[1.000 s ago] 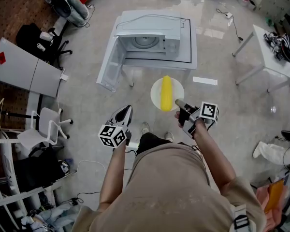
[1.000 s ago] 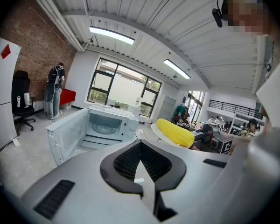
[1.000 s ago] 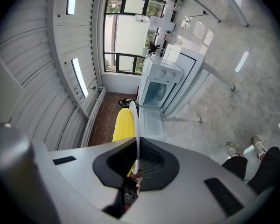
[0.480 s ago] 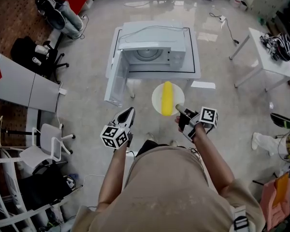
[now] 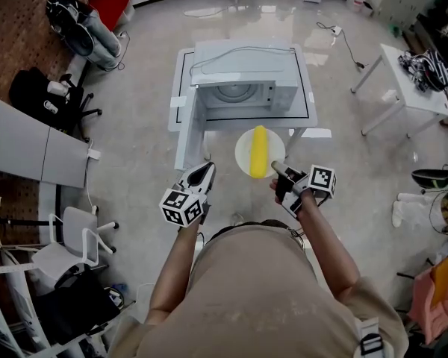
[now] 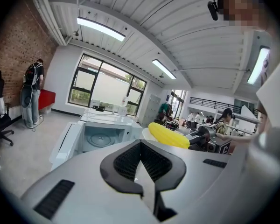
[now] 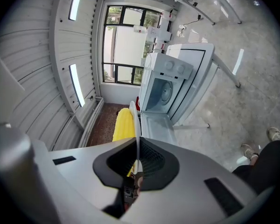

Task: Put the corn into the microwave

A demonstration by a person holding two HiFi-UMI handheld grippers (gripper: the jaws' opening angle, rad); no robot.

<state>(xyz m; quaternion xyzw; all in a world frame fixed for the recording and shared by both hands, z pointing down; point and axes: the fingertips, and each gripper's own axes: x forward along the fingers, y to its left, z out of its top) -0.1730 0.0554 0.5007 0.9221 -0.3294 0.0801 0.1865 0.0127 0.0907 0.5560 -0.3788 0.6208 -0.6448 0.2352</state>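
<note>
Yellow corn (image 5: 259,151) is laid on a white plate (image 5: 243,152) at frame centre, just below the open microwave (image 5: 243,77). The plate's rim is clamped by the right gripper (image 5: 278,171). The left gripper (image 5: 204,171) is held with its jaws closed on nothing.

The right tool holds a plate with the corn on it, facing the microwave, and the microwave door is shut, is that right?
No, the door is open, swung out on the left of the microwave, as the head view shows. The right tool does hold the plate with the corn on it.
</note>
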